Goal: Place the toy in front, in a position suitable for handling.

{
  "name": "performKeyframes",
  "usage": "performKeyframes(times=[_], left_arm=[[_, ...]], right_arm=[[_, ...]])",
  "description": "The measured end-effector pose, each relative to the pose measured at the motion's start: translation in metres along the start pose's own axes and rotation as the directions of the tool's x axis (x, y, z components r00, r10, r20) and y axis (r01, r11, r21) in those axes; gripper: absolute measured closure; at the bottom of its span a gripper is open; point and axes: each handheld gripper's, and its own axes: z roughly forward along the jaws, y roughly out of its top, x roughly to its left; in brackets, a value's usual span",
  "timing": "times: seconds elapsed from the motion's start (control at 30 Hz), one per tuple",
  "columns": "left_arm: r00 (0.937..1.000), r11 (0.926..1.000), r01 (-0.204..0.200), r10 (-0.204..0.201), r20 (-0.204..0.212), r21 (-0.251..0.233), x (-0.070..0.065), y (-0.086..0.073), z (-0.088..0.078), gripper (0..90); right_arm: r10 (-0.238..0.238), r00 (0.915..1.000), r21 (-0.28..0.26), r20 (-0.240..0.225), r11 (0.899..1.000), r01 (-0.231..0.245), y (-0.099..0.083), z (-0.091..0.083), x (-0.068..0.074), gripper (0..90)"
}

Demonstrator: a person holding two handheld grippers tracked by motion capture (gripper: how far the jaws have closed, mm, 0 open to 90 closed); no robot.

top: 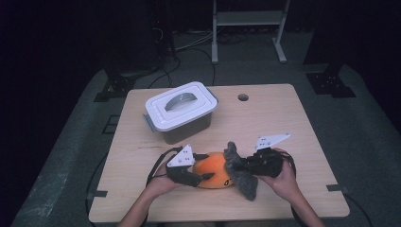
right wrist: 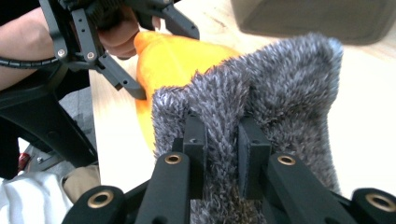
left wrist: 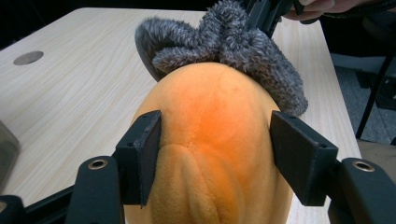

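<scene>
The left gripper (top: 201,166) stands part-open, its jaws clasping the round orange plush toy (left wrist: 210,154) by both flanks as it lies on the pale wooden table (top: 283,118) near the front edge. The right gripper (right wrist: 222,140) is clenched tight on a fold of the fuzzy grey fabric piece (right wrist: 261,98), which touches the toy's far end. A white-lidded plastic storage box (top: 181,109) sits behind them.

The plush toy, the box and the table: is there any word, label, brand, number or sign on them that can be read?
None can be read: no print shows on the orange plush toy, its grey fuzzy part, the white box lid or the table.
</scene>
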Motion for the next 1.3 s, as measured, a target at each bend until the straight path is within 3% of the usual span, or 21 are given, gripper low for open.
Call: performKeyframes(times=[0.13,0.2,0.3,0.37,0.43,0.57,0.67,0.77,0.83,0.9,1.1,1.3], left_arm=[[0.9996,0.9996,-0.028,0.028,0.001,-0.002,-0.007,0.005,0.006,35.5],[0.9994,0.9995,-0.033,0.033,0.004,0.002,-0.009,0.006,0.006,34.8],[0.999,0.9993,-0.037,0.037,0.026,0.003,-0.008,0.005,0.005,32.3],[0.999,0.9999,-0.004,0.004,0.044,-0.013,-0.006,0.007,0.003,24.7],[0.9993,0.9996,0.027,-0.027,0.025,0.006,-0.002,0.008,0.001,18.1],[0.9986,0.9988,0.046,-0.046,0.026,0.018,0.001,0.003,0.001,31.8],[0.9996,0.9998,0.013,-0.013,0.024,0.015,-0.004,0.007,0.002,35.7],[0.9995,0.9999,-0.011,0.011,0.03,0.003,-0.011,0.012,0.008,35.7],[0.9987,0.999,-0.044,0.043,0.025,0.009,-0.016,0.015,0.01,35.5],[0.9987,0.9989,-0.045,0.045,0.025,0.012,-0.016,0.014,0.01,34.5],[0.9992,0.9998,-0.018,0.018,0.035,0.001,-0.012,0.012,0.01,34.2],[0.9962,0.9968,-0.078,0.077,0.04,0.02,-0.022,0.02,0.018,32.2]], right_arm=[[-0.018,0.9992,-0.064,-0.035,0.998,0.016,0.012,-0.003,0.008,75.5],[-0.044,0.9983,-0.05,-0.039,0.998,0.042,0.016,0.002,0.014,75.5],[-0.046,0.9977,-0.012,-0.05,0.999,0.045,0.01,0.011,0.013,75.6],[-0.05,0.9974,0.0,-0.052,0.999,0.05,0.007,0.011,0.012,75.9],[-0.054,0.9974,0.011,-0.047,0.998,0.054,0.005,0.009,0.011,75.9],[-0.037,0.9983,0.023,-0.044,0.999,0.038,0.004,0.003,0.009,75.9],[-0.062,0.9977,-0.002,-0.026,0.998,0.062,0.013,-0.002,0.016,75.9],[-0.095,0.9944,-0.035,-0.046,0.995,0.093,0.024,-0.002,0.028,75.9],[-0.128,0.9901,-0.028,-0.056,0.992,0.127,0.03,0.003,0.036,75.8],[-0.154,0.9872,0.004,-0.042,0.988,0.154,0.031,0.008,0.041,75.8],[-0.106,0.9935,0.012,-0.042,0.994,0.106,0.021,0.001,0.026,75.9],[-0.127,0.9906,-0.019,-0.051,0.992,0.127,0.03,0.0,0.037,75.7]])
